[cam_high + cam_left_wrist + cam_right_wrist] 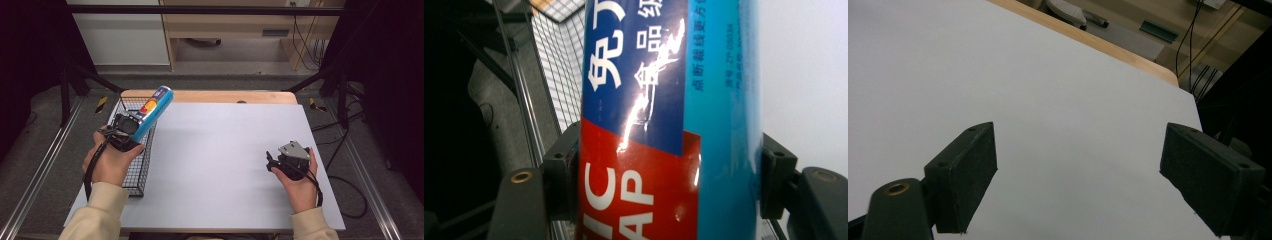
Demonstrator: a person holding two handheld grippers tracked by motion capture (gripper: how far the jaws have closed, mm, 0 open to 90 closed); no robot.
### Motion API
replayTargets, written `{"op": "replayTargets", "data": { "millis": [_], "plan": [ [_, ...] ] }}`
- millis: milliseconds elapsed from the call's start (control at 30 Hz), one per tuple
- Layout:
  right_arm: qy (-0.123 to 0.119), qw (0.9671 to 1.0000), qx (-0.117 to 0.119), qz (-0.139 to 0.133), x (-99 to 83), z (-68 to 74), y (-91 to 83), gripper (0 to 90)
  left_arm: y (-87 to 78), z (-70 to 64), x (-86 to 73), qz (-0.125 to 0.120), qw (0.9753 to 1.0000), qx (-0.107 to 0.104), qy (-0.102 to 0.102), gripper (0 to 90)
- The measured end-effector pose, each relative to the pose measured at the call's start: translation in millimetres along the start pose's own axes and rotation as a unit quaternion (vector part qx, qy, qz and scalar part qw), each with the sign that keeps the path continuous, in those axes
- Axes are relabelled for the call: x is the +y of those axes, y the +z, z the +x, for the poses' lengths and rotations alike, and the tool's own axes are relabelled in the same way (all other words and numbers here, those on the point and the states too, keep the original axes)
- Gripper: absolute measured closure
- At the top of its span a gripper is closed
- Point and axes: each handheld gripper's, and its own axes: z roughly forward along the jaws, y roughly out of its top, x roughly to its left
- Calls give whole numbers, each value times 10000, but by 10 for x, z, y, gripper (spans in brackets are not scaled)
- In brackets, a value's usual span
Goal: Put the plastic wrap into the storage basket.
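I have the tube (152, 111) clamped near its lower end in the left gripper (131, 126), jaws pressed against both sides, the body slanting up and away over the basket (134, 182) at the table's (225, 165) left edge. It hangs in the air above the wire rim, touching nothing else. My guess is the step is a lift out of, or a drop into, the basket — I can't tell which. Either way I'd keep the tilt steady and clear the rim before moving sideways, since a grip so low leaves a long lever above the pads. The tube is a glossy blue and red cylinder with printed lettering, slick-looking; the basket is thin black mesh. The right gripper (272, 161) rests low on the matte white table — jaws wide apart, empty.
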Motion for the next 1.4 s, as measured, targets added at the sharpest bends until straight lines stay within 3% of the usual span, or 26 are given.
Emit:
{"op": "replayTargets", "data": {
  "millis": [300, 633, 833, 1100, 1400],
  "plan": [
    [55, 10000, 20, 2, -2, -30, -6, 156, -6, -28, -60, 273, 9995, -26, -144, 317],
    [-5, 9999, 134, -30, 22, 11, -8, 158, 56, 51, -208, 618, 9964, -109, -571, 318],
    [-4, 9999, 144, -36, 24, 7, -7, 162, 149, 115, -268, 807, 9944, -147, -671, 318],
    [-6, 9999, 144, -16, 19, -4, 2, 166, 182, 168, -284, 779, 9931, -217, -845, 317],
    [-9, 9998, 176, 2, 14, -4, 7, 166, 267, 217, -329, 909, 9905, -369, -959, 318]
  ]
}}
